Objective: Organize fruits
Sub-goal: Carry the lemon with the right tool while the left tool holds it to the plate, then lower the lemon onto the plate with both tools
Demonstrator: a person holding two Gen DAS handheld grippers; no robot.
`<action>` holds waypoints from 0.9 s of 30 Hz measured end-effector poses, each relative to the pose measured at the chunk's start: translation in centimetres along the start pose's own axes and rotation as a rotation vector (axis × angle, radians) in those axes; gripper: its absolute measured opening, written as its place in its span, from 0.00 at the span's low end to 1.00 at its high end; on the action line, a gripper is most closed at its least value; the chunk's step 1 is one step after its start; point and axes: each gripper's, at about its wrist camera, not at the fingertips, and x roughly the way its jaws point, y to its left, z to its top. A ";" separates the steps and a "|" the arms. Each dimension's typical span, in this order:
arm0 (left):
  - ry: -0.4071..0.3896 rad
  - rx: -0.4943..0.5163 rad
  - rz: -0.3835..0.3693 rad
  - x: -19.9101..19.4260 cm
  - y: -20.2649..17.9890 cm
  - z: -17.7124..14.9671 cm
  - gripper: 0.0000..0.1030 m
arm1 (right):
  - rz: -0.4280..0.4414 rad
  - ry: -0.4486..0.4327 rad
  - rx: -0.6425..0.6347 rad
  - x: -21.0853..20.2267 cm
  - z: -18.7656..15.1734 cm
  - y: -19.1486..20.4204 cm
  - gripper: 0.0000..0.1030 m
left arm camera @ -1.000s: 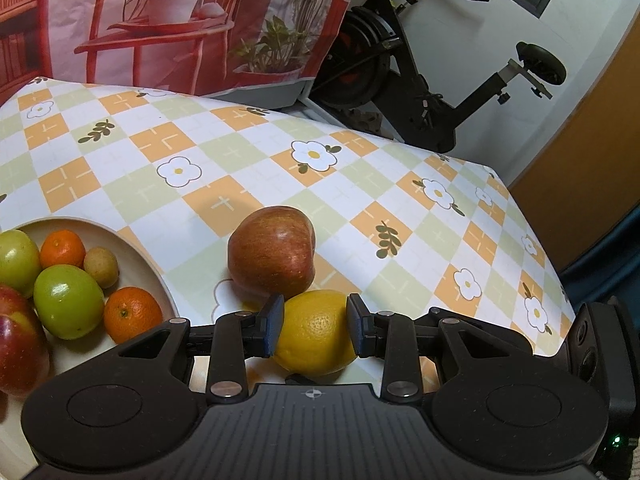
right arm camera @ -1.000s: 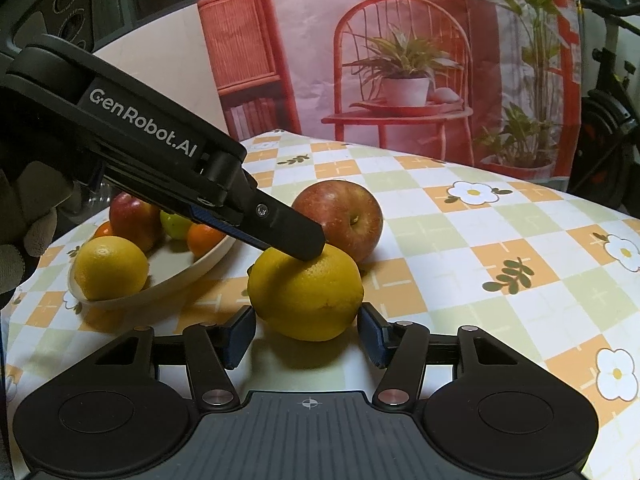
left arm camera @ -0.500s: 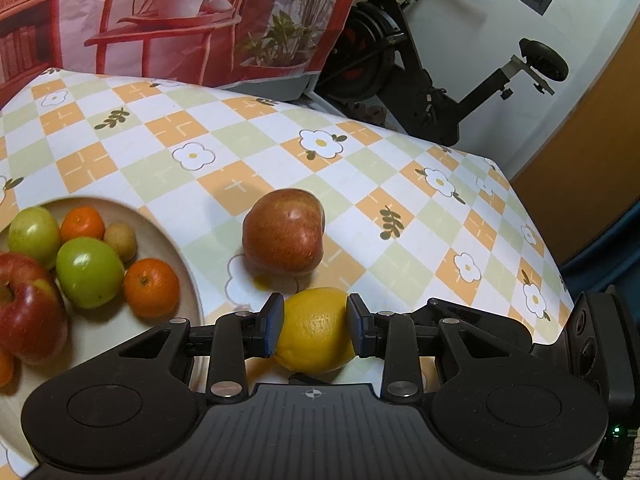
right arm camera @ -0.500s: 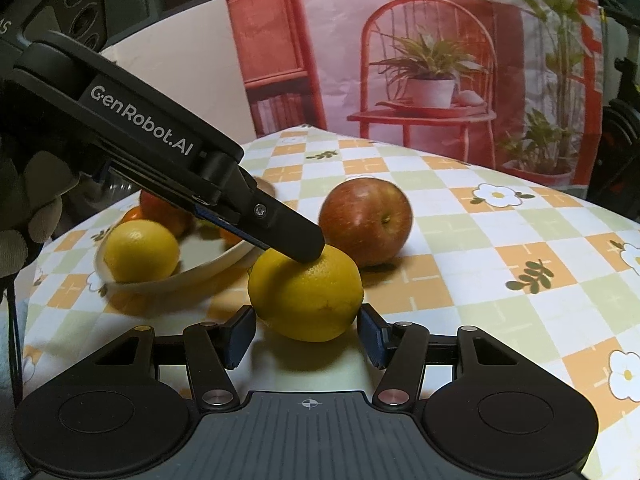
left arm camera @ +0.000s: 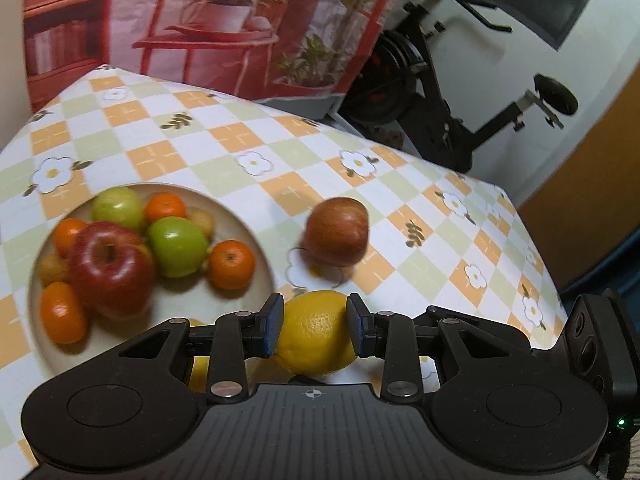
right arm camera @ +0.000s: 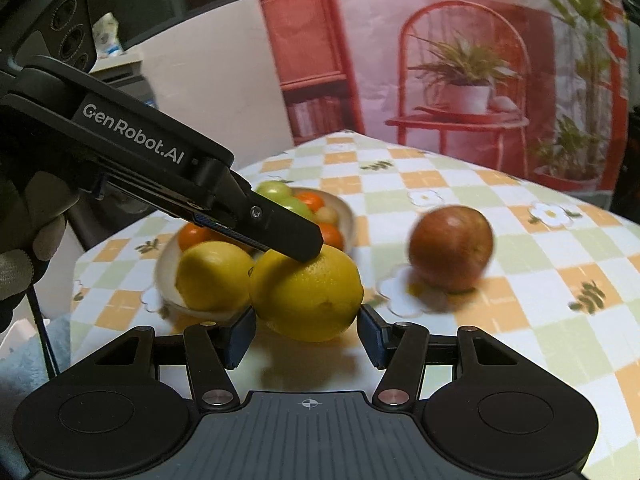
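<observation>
The lemon (left arm camera: 316, 334) sits between the blue pads of the left gripper (left arm camera: 315, 330), which is clamped on it from both sides. From the right wrist view the same lemon (right arm camera: 308, 294) hangs just above the checked tablecloth (right arm camera: 520, 320), close to the rim of the fruit bowl (right arm camera: 348, 216), with the left gripper's black finger (right arm camera: 288, 236) pressing on its top.

The right gripper (right arm camera: 307, 330) brackets that lemon too: its 2 pads stand at either side of the fruit, the right one touching the peel and the left one at its edge, so I cannot tell whether it truly squeezes or only frames it. Both grippers tilt downward toward the table, the left one coming in from the upper left across the right wrist view. A gloved hand (right arm camera: 24, 236) grips the left tool at the frame's left edge.

Printed in white on the left tool's body is "GenRobot.AI" (right arm camera: 134, 132).

A 2nd lemon (right arm camera: 214, 274) rests at the near edge of the bowl, touching the held one in this view. In the left wrist view the bowl (left arm camera: 264, 248) holds a red apple (left arm camera: 110, 270), 2 green apples, several small oranges and some small yellowish fruits. Another red apple (left arm camera: 336, 232) stands alone on the tablecloth (left arm camera: 224, 168), just beyond the lemon and beside the bowl.

Behind the table hangs a red printed backdrop (left arm camera: 200, 20) showing a chair and potted plants, and an exercise bike (left arm camera: 460, 92) stands to its right.
</observation>
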 end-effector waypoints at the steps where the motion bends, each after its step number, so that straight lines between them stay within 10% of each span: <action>1: -0.006 -0.004 0.001 -0.2 0.2 0.1 0.34 | 0.003 0.002 -0.009 0.2 0.3 0.3 0.50; 27: -0.052 -0.115 0.081 -2.6 6.1 -0.1 0.33 | 0.080 0.115 -0.090 6.6 3.5 4.2 0.50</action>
